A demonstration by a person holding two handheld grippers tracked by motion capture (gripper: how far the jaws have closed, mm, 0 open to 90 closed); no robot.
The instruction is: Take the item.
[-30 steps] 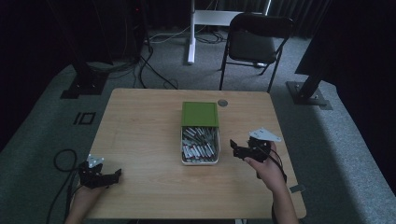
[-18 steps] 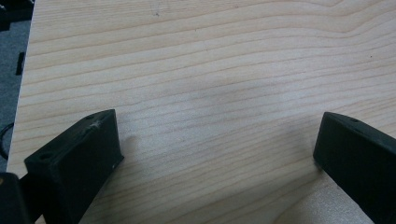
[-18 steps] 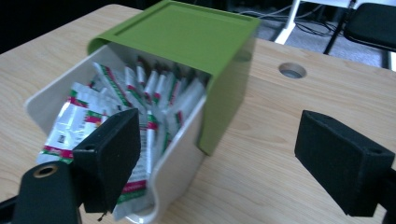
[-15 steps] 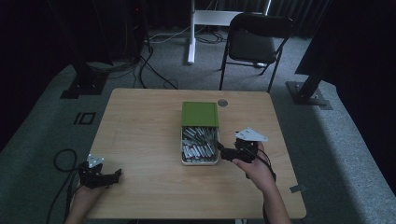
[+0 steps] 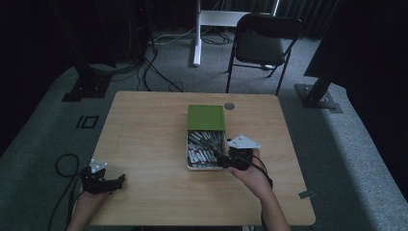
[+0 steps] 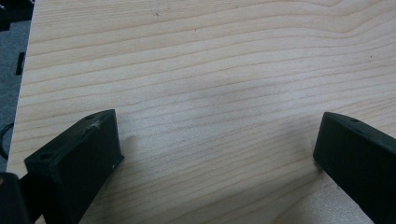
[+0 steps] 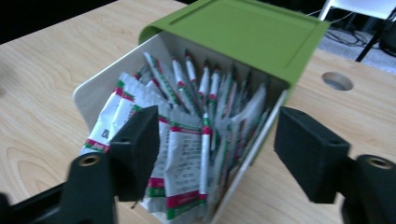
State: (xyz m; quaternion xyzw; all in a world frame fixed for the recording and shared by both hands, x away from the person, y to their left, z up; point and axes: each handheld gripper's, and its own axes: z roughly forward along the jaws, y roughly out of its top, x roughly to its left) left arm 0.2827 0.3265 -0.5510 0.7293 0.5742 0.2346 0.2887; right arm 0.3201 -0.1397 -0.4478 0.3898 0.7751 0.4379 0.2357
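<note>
A white box (image 5: 188, 150) with a green lid (image 5: 206, 117) slid toward the far side lies mid-table, packed with several white sachets (image 5: 204, 148) printed red and green. My right gripper (image 5: 222, 160) is open at the box's near right corner. In the right gripper view its jaws straddle the box's near end (image 7: 88, 100), one over the sachets (image 7: 184, 154), one outside the wall, beneath the green lid (image 7: 243, 28). My left gripper (image 5: 115, 181) rests open at the table's near left corner. Its own view has bare wood between the wide-apart jaws (image 6: 215, 154).
A round cable hole (image 5: 229, 106) sits in the table's far edge beyond the box. Behind the wooden table (image 5: 144, 130) stand a black folding chair (image 5: 262, 41) and a white stand (image 5: 197, 33). Cables trail on the grey floor at the left.
My right gripper has moved left from the table's right side to the box's near right corner. The left gripper has stayed still.
</note>
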